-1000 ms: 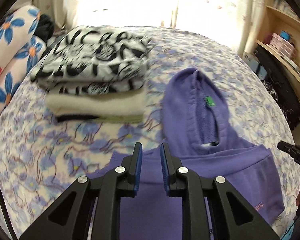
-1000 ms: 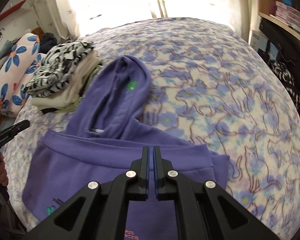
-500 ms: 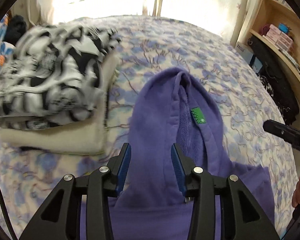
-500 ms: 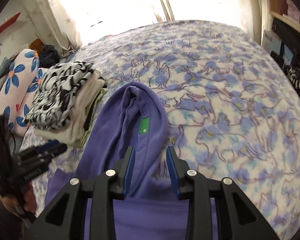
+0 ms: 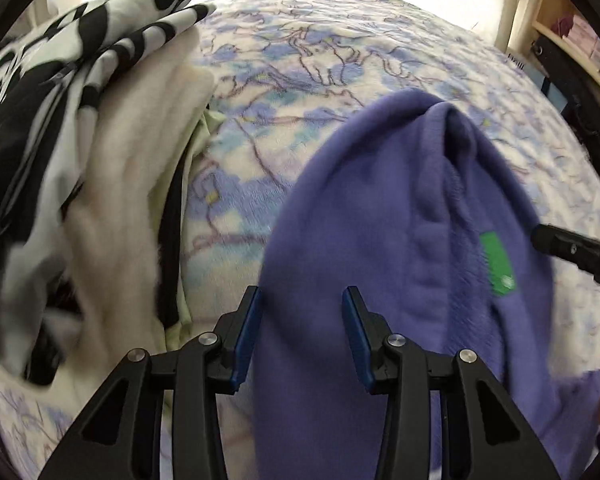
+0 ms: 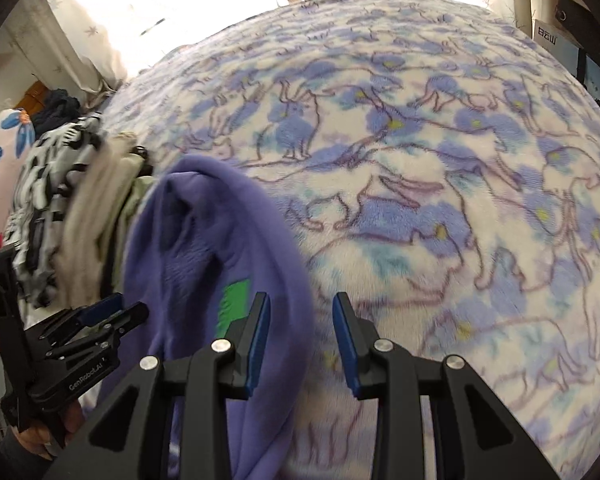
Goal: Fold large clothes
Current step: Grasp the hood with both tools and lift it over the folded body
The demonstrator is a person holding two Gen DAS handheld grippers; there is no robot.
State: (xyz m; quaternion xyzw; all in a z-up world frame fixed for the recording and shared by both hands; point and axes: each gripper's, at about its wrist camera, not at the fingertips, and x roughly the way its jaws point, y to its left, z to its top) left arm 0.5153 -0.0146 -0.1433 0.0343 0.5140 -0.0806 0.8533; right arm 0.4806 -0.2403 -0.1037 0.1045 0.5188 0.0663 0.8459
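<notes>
The purple hoodie lies on the bed's cat-and-flower blanket, its hood pointing away from the cameras, a green neck label showing inside the hood opening.

The left gripper points steeply down over the hood's left side. Its blue-padded fingers have just been opening and stand apart, with hood fabric under the gap but not pinched.

The right gripper is tilted down likewise at the hood's right edge; its fingers have just spread and stand parted. The left one is over the purple cloth, the right one over the blanket, gripping nothing.

A stack of folded clothes, a black-and-white garment on top of cream ones, sits just left of the hood.
</notes>
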